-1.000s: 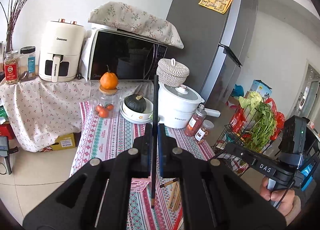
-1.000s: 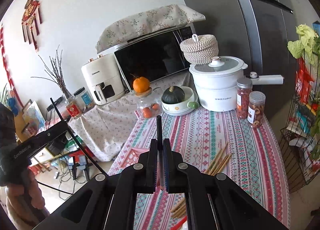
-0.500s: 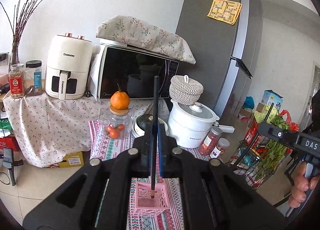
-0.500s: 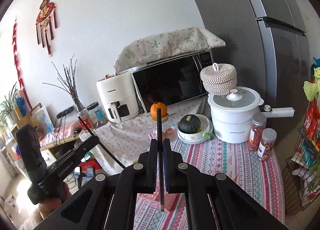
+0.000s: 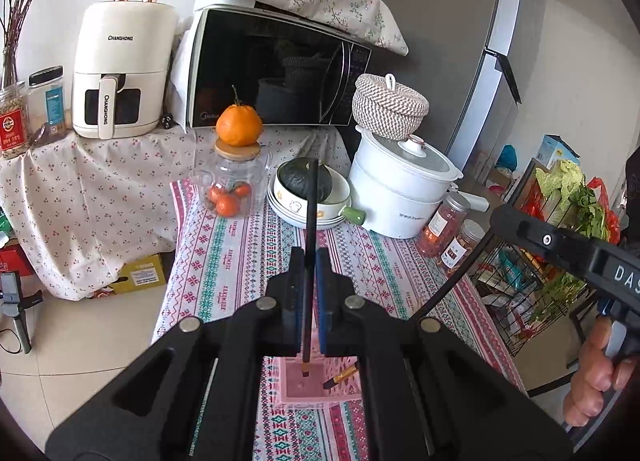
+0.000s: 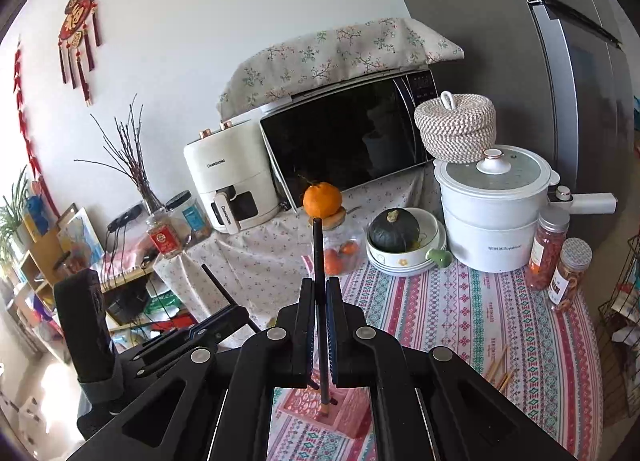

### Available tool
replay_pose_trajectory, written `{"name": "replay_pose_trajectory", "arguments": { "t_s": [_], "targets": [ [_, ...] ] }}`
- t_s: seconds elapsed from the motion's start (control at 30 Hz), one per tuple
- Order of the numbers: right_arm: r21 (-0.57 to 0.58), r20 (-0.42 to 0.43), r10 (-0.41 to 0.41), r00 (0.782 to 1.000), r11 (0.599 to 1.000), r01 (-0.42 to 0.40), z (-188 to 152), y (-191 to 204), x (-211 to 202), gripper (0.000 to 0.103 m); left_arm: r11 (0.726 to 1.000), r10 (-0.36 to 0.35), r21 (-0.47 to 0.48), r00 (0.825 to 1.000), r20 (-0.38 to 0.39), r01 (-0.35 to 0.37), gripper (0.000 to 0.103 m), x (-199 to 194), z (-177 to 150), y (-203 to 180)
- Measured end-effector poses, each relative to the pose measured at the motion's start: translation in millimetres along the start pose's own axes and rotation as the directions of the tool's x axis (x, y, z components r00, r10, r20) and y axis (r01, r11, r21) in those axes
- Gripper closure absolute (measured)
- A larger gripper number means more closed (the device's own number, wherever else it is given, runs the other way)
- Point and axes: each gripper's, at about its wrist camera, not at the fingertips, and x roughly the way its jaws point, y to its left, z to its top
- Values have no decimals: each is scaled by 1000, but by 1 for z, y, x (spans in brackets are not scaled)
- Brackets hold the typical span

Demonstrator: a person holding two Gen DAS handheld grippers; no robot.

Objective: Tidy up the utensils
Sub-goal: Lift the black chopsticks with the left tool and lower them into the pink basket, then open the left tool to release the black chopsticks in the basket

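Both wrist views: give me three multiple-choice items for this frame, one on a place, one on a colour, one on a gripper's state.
1. Where does the orange sit?
A. on the jar's lid
B. in the bowl
C. on the microwave

2. What colour is the holder under the left gripper?
A. blue
B. pink
C. green

3. How is the right gripper?
A. wide open, nothing in it
B. shut on a spoon
C. shut on a chopstick

Answers:
1. A, it rests on the wooden lid of the glass jar.
2. B, the square holder is pink in both views.
3. C, the dark chopstick stands pinched between its pads, tip over the holder.
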Motion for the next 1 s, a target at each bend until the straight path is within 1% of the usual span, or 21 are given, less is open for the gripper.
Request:
{"name": "replay_pose_trajectory", "arguments": {
  "t_s": [0.17,0.27,0.5,0.57,0.6,0.63,0.67,0.7,0.73,0.77,0.8,0.83,0.87,0.9,0.93,0.97,1.0],
  "targets": [
    [31,-76,-10,997,999,12,-12,-12,33,98,999,-16,-51,998,-67,13,97,17,-2,10],
    [50,-108,-4,994,999,9,-16,-19,47,98,996,-29,-82,996,-82,22,97,23,-3,16],
    [80,-144,-6,990,997,18,-18,-30,61,96,995,-28,-97,997,-76,21,97,25,-3,19],
    [93,-148,-5,989,996,19,-18,-35,62,95,995,-29,-95,997,-72,22,95,24,-3,18],
    [99,-150,-4,989,995,19,-18,-37,62,95,995,-29,-94,997,-74,22,89,24,-2,18],
    [105,-151,-5,989,994,21,-18,-39,61,95,995,-31,-94,997,-76,24,79,24,-2,18],
    [110,-151,-2,988,994,19,-18,-41,60,94,995,-30,-97,997,-74,22,73,23,-2,18],
    [115,-152,1,988,993,17,-17,-43,58,90,995,-28,-101,997,-70,21,62,21,-2,18],
    [117,-151,2,989,993,15,-16,-44,55,84,994,-28,-103,997,-66,21,55,20,-2,18],
    [116,-149,3,989,993,14,-16,-46,52,82,994,-26,-104,998,-65,19,52,18,-1,17],
    [114,-147,4,989,993,13,-15,-47,48,77,995,-24,-103,998,-66,18,48,16,-1,17],
    [113,-144,3,990,994,14,-15,-48,43,70,995,-22,-101,997,-69,15,43,15,-1,16],
    [113,-140,0,990,993,16,-15,-50,38,65,995,-18,-101,997,-70,11,40,13,-2,16],
    [114,-137,0,991,993,16,-15,-52,32,56,995,-13,-103,998,-69,6,34,11,-2,16],
    [116,-135,-1,991,993,16,-16,-54,27,50,995,-7,-105,997,-71,-1,26,9,-3,16],
    [119,-135,-4,991,993,20,-17,-58,21,47,994,0,-107,997,-75,-8,23,8,-4,16],
    [124,-136,-9,991,992,26,-18,-61,16,40,994,4,-110,997,-76,-12,19,6,-5,17]
  ]
}}
